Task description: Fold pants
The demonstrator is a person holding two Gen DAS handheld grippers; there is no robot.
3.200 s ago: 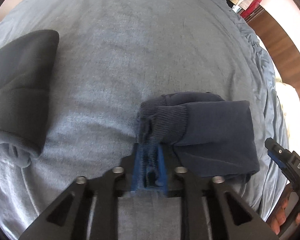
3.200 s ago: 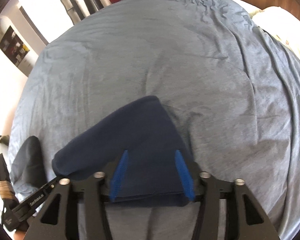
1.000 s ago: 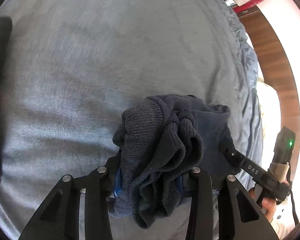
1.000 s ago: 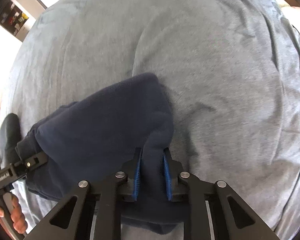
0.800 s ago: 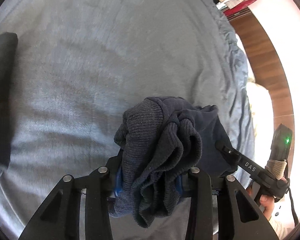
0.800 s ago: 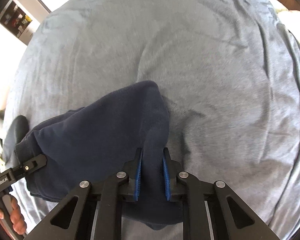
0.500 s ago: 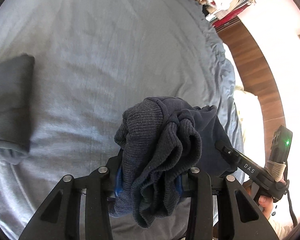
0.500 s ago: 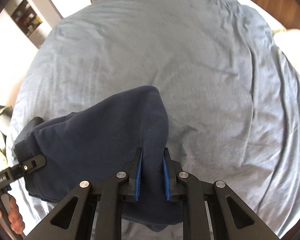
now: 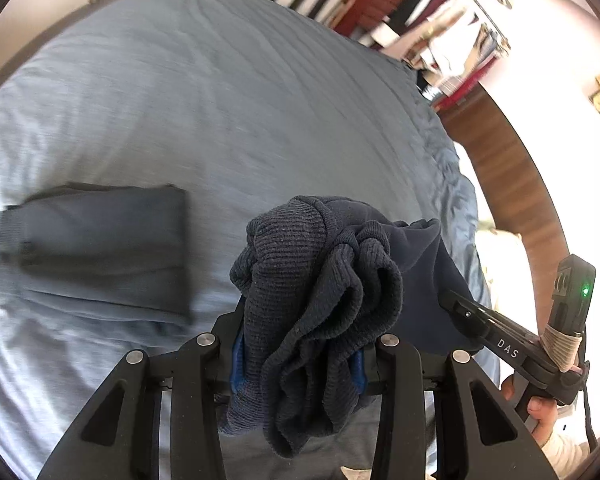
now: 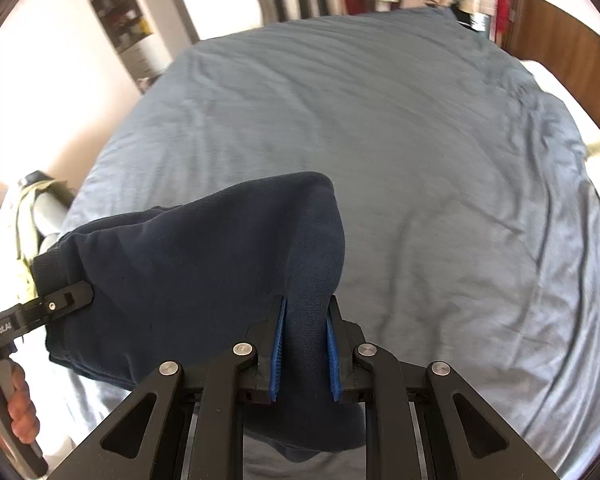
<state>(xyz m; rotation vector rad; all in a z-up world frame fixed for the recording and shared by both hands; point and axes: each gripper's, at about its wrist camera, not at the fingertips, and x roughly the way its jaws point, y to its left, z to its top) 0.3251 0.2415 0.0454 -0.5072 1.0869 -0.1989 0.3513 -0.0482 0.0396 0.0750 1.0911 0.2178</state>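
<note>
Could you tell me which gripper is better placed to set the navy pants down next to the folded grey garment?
Left. The left gripper, shut on the navy pants, has the folded grey garment just beside it. The right gripper holds the far end and cannot see that garment.

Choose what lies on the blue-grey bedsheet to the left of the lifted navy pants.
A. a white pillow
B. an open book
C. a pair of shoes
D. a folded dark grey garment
D: in the left wrist view a folded dark grey garment lies flat on the blue-grey bedsheet, left of the navy pants.
</note>
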